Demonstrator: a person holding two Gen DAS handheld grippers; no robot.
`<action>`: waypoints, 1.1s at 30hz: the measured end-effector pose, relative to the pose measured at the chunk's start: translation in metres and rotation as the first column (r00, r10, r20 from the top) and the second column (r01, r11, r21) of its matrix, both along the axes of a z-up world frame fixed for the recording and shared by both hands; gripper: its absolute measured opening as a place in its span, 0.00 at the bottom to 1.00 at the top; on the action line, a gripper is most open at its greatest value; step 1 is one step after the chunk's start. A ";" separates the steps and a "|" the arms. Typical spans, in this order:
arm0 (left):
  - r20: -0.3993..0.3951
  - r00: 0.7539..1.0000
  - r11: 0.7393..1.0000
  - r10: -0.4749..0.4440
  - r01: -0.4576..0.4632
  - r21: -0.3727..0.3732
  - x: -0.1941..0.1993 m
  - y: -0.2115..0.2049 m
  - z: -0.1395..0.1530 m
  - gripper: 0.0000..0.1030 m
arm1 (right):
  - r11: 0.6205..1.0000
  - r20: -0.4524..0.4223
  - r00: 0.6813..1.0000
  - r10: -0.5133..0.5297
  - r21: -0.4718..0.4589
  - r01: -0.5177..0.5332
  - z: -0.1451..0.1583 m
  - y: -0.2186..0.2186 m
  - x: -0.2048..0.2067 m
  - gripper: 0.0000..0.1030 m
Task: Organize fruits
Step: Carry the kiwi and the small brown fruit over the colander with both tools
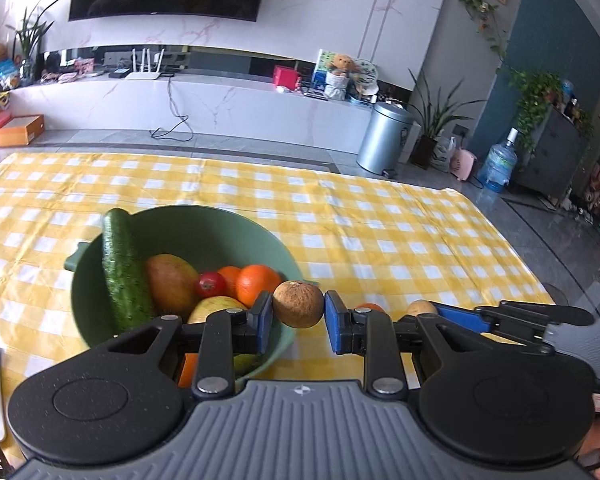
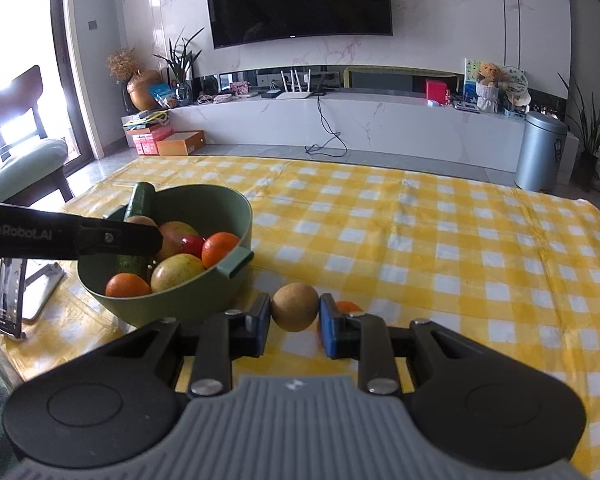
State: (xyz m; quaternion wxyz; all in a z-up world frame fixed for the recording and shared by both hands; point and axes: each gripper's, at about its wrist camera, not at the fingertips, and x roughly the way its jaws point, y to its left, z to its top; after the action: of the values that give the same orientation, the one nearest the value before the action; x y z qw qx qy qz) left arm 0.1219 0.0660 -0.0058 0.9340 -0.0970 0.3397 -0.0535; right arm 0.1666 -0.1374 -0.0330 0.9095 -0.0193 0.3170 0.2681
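A green bowl (image 1: 236, 224) (image 2: 220, 200) stands on the yellow checked cloth. It holds a cucumber (image 1: 120, 268), a mango (image 1: 172, 284), a small red tomato (image 1: 211, 283), oranges (image 1: 256, 282) and a pale apple (image 1: 216, 308). My left gripper (image 1: 299, 314) is shut on a round brown fruit (image 1: 299, 304), lifted beside the bowl's near right rim. My right gripper (image 2: 294, 314) is shut on a second round brown fruit (image 2: 294, 306), above the cloth to the right of the bowl. An orange (image 2: 346, 306) lies on the cloth behind its right finger.
A phone on a stand (image 2: 10, 292) sits left of the bowl near the table's edge. The checked cloth (image 1: 400, 232) stretches far and right of the bowl. A chair (image 2: 20, 160) stands beyond the table's left corner, and a metal bin (image 1: 384, 138) is on the floor behind.
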 end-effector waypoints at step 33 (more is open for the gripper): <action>-0.250 0.957 0.974 0.149 -0.185 -0.128 0.053 0.084 -0.054 0.30 | 0.900 0.053 0.919 0.392 -0.230 -0.370 -0.007 0.133 0.060 0.22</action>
State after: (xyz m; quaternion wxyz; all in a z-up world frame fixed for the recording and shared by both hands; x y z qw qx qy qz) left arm 0.1748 0.1502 -0.0603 0.8776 -0.2010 0.4350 0.0124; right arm 0.2271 -0.0043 -0.0400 0.8464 -0.1923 0.2894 0.4037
